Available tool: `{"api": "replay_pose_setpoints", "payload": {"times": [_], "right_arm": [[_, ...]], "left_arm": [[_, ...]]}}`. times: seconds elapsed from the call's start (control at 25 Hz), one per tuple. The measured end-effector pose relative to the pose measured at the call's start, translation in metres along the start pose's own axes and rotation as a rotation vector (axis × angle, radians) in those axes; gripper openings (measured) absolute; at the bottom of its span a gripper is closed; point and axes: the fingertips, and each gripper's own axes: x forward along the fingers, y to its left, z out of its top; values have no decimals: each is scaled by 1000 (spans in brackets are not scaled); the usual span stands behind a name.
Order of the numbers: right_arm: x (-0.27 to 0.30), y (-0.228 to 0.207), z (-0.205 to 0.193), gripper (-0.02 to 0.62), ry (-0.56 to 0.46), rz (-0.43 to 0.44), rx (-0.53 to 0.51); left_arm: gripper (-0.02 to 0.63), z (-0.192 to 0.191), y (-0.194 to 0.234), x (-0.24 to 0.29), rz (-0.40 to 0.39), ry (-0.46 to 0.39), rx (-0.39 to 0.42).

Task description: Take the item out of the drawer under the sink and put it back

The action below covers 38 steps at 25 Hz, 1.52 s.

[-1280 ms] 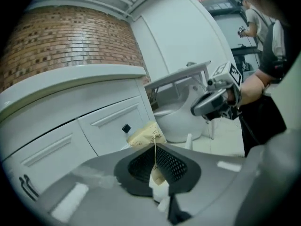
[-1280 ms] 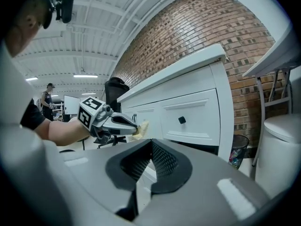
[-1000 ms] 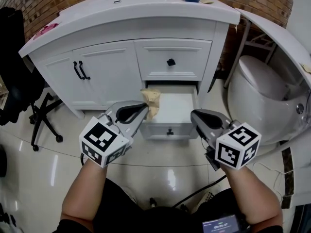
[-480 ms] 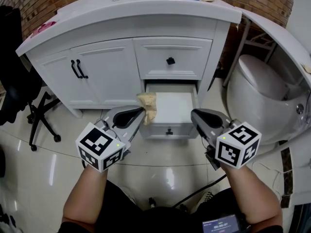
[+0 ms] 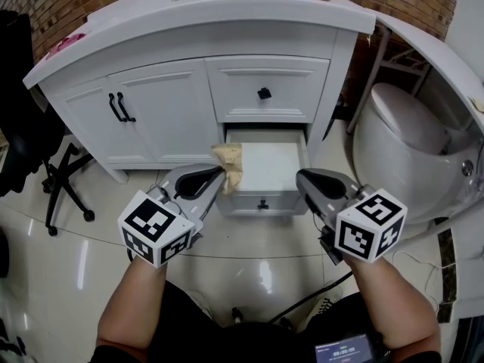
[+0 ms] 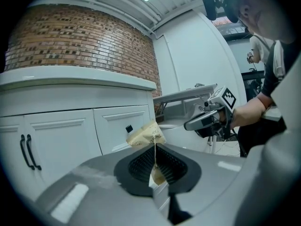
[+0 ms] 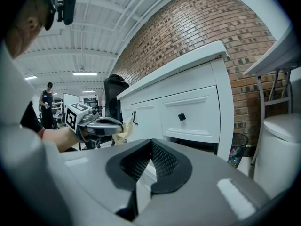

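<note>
A crumpled tan paper packet (image 5: pixel 231 163) hangs from my left gripper (image 5: pixel 220 174), which is shut on it, at the left front corner of the open lower drawer (image 5: pixel 264 169) under the sink. In the left gripper view the packet (image 6: pixel 145 136) sticks up between the closed jaws. My right gripper (image 5: pixel 303 180) is shut and empty, just right of the drawer's front, level with its black knob (image 5: pixel 262 203). The drawer's white inside looks bare. In the right gripper view the left gripper (image 7: pixel 121 125) and packet (image 7: pixel 123 129) show at the left.
The white vanity (image 5: pixel 204 66) has a shut upper drawer (image 5: pixel 266 91) and two shut doors with black handles (image 5: pixel 118 107). A white toilet (image 5: pixel 408 150) stands at the right, a black chair (image 5: pixel 30 150) at the left. Glossy tile floor (image 5: pixel 249 255) lies below.
My left gripper has drawn back a little towards me and to the left with the packet still in it. The right gripper has hardly moved.
</note>
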Motion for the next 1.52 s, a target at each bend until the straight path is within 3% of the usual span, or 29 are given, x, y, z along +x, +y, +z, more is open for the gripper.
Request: {"api": "replay_pose_setpoints", "payload": {"times": [0.24, 0.44, 0.56, 0.88, 1.16, 1.52], "right_arm": [[0, 2, 2, 3, -3, -3, -1], [2, 7, 6, 3, -12, 10, -11], [2, 7, 8, 3, -17, 12, -12], [-4, -4, 9, 3, -28, -5, 11], [-1, -10, 5, 3, -14, -7, 27], [1, -23, 0, 3, 1, -3, 61]], "left_arm": [[15, 0, 3, 0, 8, 9, 8], [15, 15, 11, 10, 22, 48, 140], [15, 11, 20, 28, 16, 113, 242], [17, -33, 28, 110, -118, 362, 457], [18, -96, 43, 170, -213, 529, 475], [21, -146, 36, 215, -307, 634, 552]]}}
